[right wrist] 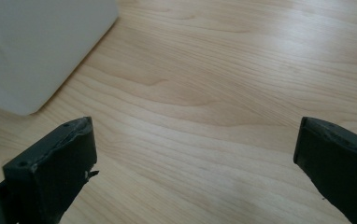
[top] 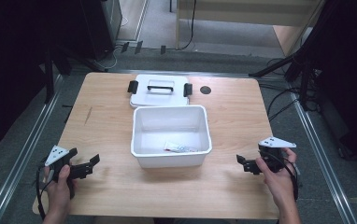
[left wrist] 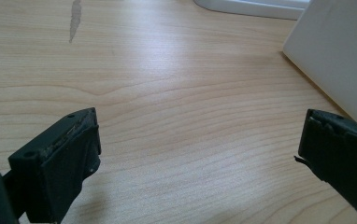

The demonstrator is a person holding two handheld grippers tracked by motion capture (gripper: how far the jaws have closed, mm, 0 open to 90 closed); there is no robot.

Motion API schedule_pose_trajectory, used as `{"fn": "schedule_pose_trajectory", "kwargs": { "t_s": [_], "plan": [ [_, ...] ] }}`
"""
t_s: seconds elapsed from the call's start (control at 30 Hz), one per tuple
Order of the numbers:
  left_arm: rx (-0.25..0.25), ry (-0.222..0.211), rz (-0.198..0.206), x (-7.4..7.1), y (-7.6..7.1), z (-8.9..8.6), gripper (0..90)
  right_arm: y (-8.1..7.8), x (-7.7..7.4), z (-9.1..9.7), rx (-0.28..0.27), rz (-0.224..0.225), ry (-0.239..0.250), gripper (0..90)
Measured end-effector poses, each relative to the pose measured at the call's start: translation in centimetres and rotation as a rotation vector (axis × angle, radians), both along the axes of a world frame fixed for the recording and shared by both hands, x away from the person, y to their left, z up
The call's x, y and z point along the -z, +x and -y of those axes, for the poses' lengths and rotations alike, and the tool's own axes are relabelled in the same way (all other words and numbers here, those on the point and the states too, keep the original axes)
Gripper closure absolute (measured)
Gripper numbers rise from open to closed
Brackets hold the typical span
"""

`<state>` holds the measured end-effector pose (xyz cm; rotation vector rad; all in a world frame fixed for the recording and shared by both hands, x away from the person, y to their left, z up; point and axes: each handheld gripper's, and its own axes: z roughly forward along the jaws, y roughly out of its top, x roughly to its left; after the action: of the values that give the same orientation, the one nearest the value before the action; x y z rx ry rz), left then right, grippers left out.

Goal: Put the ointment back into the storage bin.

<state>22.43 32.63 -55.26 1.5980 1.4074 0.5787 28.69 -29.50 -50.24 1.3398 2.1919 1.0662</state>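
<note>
Two hands rest low on the counter, one at each near corner; the left gripper and the right gripper both point inward at the white tub between them, jaws spread wide and empty; a small packet lies inside the tub; its lid lies flat just behind it; any writing is too small to read.

Light wooden table on grey floor, metal rails either side — dark stands, cables behind
</note>
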Motion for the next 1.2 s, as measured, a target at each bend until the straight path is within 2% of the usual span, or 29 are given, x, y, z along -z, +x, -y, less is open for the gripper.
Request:
{"fn": "schedule_pose_trajectory", "kwargs": {
  "t_s": [0.13,0.2,0.33,0.53,1.1,1.2],
  "plan": [
    [0.000,0.006,0.004,0.0,-0.1,0.1,0.0,-0.4,0.9,1.6,0.025,0.008,0.027,0.0],
    [-0.007,0.010,0.006,0.0,-0.1,0.1,0.0,-0.6,1.2,2.4,0.044,0.029,0.042,0.0],
    [-0.015,0.019,0.015,0.0,-0.1,0.2,0.0,-1.2,1.6,4.2,0.081,0.043,0.089,0.0],
    [-0.014,0.028,0.018,-0.1,-0.2,0.3,0.0,-2.2,2.5,5.9,0.118,0.038,0.096,0.0],
    [-0.020,0.037,0.028,-0.1,-0.3,0.3,0.0,-5.1,3.9,7.4,0.177,0.113,0.126,0.0],
    [-0.033,0.041,0.028,-0.1,-0.4,0.4,0.0,-5.6,4.4,7.7,0.197,0.113,0.132,0.0]
  ]
}}
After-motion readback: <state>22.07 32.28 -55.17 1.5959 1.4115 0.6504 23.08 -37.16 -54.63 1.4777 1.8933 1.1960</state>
